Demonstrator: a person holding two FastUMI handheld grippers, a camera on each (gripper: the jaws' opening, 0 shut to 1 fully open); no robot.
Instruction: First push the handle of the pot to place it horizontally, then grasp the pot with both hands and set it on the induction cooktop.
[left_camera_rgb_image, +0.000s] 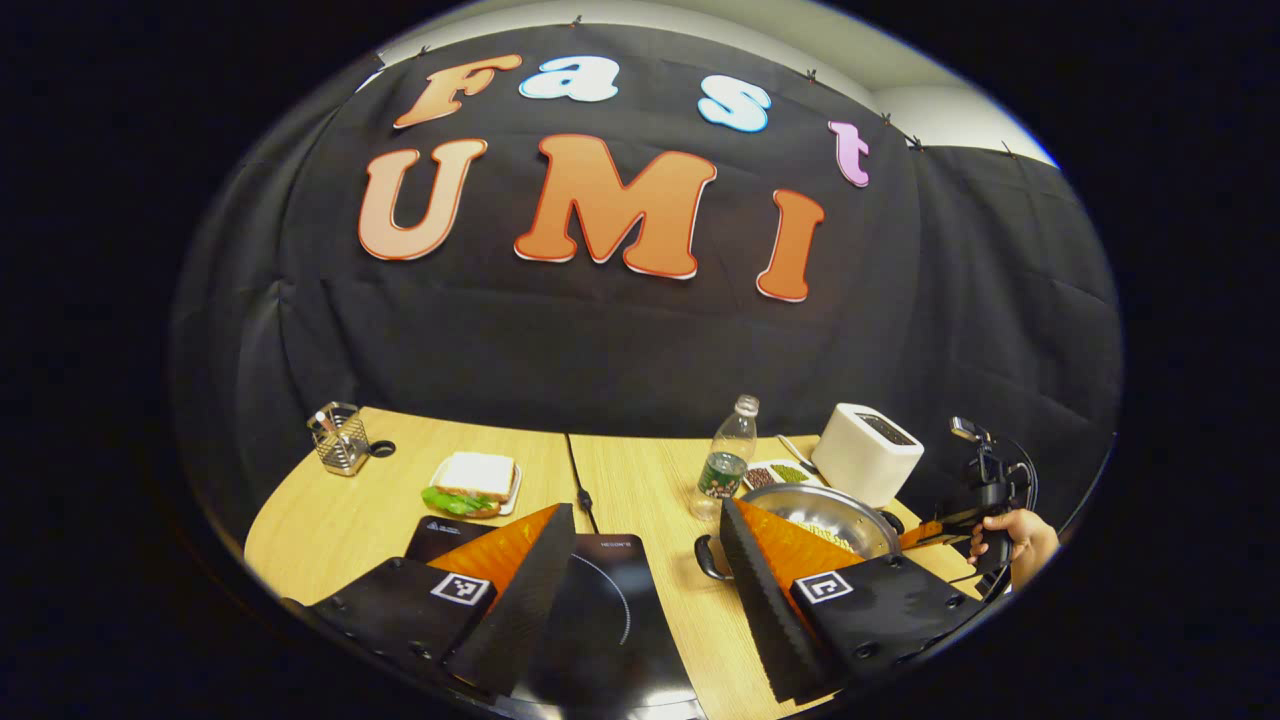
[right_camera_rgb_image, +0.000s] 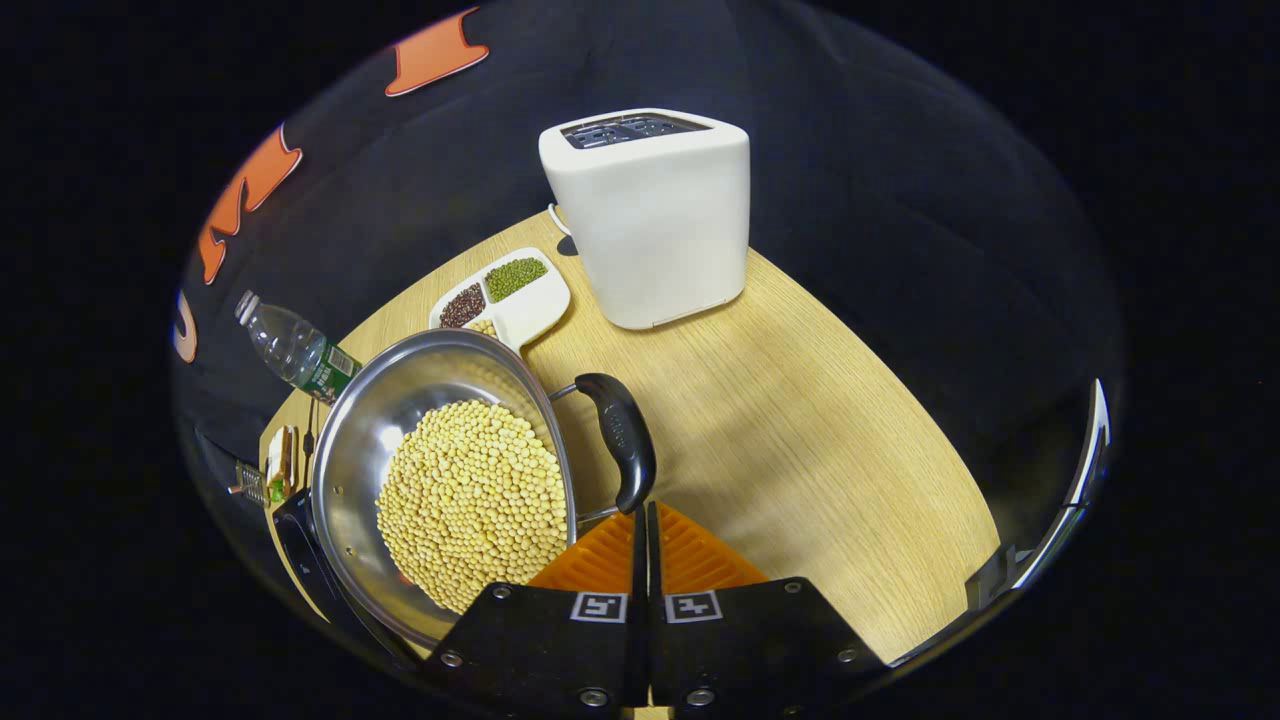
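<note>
**On the wooden table: pot beside cooktop, both grippers near**

At the bottom of the right gripper view, the right gripper (right_camera_rgb_image: 641, 512) has its fingers pressed together with nothing between them; the tips sit just at the lower end of the handle (right_camera_rgb_image: 622, 438), though contact cannot be told. The handle stands at the rim of the pot (right_camera_rgb_image: 365, 440), a steel pan holding yellow beans (right_camera_rgb_image: 475, 500). Beyond the pot lie a divided dish (right_camera_rgb_image: 530, 305) of dark and green beans, a bottle (right_camera_rgb_image: 295, 350) to the left, and a white toaster (right_camera_rgb_image: 650, 215) farthest back.

In the left gripper view, the left gripper (left_camera_rgb_image: 648, 525) is spread wide and holds nothing. Between its fingers lies the dark cooktop (left_camera_rgb_image: 600, 620) on the table (left_camera_rgb_image: 640, 470). The right finger overlaps the pot's near side; the pot's small black loop (left_camera_rgb_image: 708, 560) projects toward the cooktop. Behind the cooktop a cable (left_camera_rgb_image: 580, 480) runs back. Farther off are a sandwich plate (left_camera_rgb_image: 475, 485) and a wire holder (left_camera_rgb_image: 338, 440) at left. At right, a hand (left_camera_rgb_image: 1010, 535) grips the other device.
</note>
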